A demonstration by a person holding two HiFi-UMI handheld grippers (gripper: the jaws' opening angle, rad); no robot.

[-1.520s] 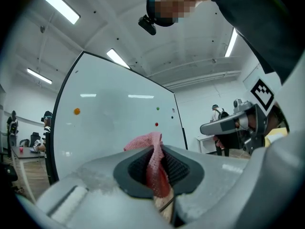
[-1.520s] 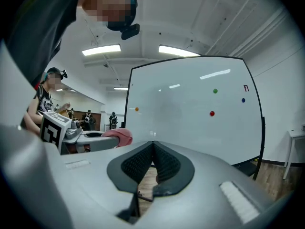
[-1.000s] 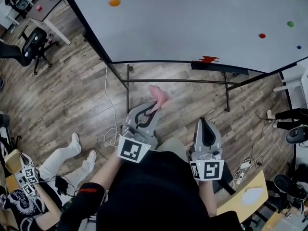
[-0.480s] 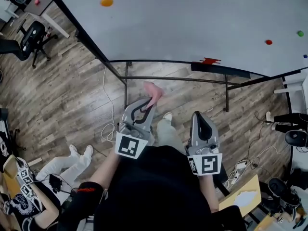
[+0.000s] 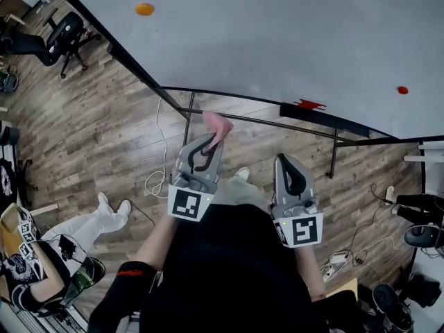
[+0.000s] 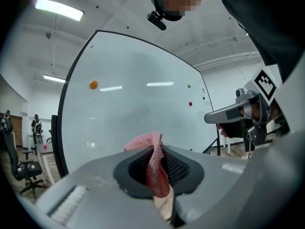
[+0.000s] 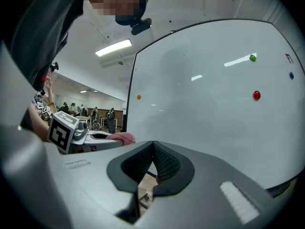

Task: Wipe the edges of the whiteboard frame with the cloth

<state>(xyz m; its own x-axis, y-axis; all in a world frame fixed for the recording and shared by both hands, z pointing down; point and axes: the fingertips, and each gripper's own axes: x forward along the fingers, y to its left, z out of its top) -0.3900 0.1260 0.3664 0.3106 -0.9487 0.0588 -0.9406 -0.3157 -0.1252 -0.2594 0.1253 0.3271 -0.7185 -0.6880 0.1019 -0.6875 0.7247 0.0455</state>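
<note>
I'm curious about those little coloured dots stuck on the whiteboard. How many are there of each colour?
orange dot: 1
green dot: 1
red dot: 1
blue dot: 1
Total: 4

The cloth (image 5: 217,125) sits in the left gripper (image 5: 210,143), before the whiteboard (image 5: 277,40).

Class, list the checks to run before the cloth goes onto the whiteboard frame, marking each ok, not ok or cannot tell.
1. Cloth held by left gripper: ok, jaws shut on it.
2. Right gripper free: ok, jaws together, nothing between.
3. Cloth touching the whiteboard frame: not ok, it is short of it.
4. Bottom edge in view: ok.
5. Cloth damp or dry: cannot tell.
</note>
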